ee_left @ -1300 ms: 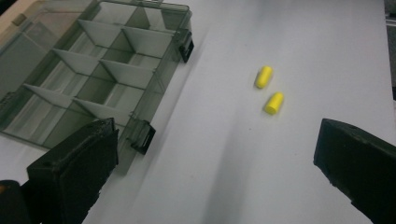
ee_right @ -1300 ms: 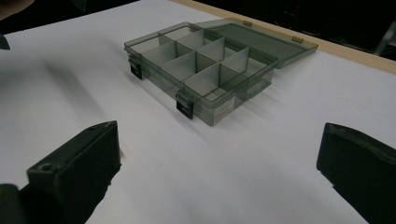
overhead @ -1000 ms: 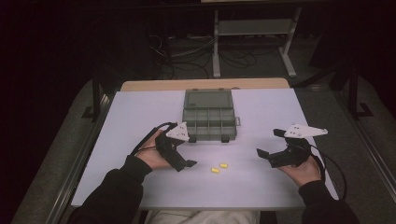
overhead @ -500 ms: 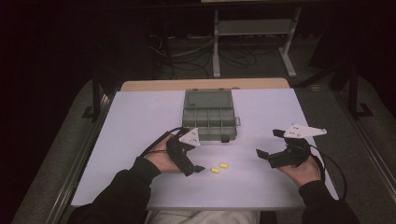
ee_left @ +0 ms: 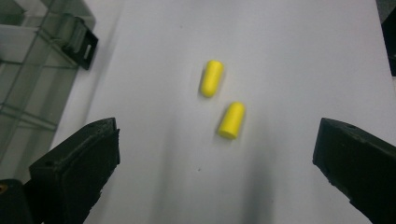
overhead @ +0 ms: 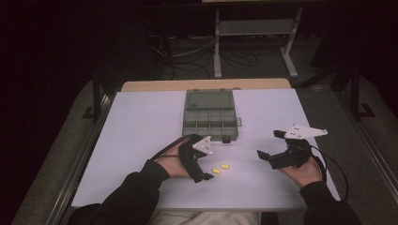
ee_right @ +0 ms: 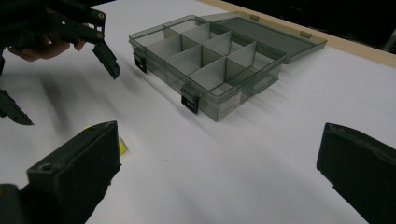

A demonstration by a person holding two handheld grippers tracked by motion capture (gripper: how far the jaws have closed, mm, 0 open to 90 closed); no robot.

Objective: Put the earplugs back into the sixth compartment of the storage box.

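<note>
The left gripper (ee_left: 217,158) hovers wide over two yellow plugs (ee_left: 232,120), likely for the open box (overhead: 209,113) (right gripper (overhead: 271,146) idles, jaws also wide).

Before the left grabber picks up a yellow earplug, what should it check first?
1. Left gripper open wide enough: ok, jaws stand far apart.
2. Earplugs reachable: ok, the near earplug and the far earplug lie ahead between the jaws.
3. Earplugs apart from each other: ok, a small gap shows.
4. Organizer box lid open: ok, folded back flat.
5. Compartments free: ok, all look empty.
6. Right gripper out of the way: ok, open, off to the side.
</note>
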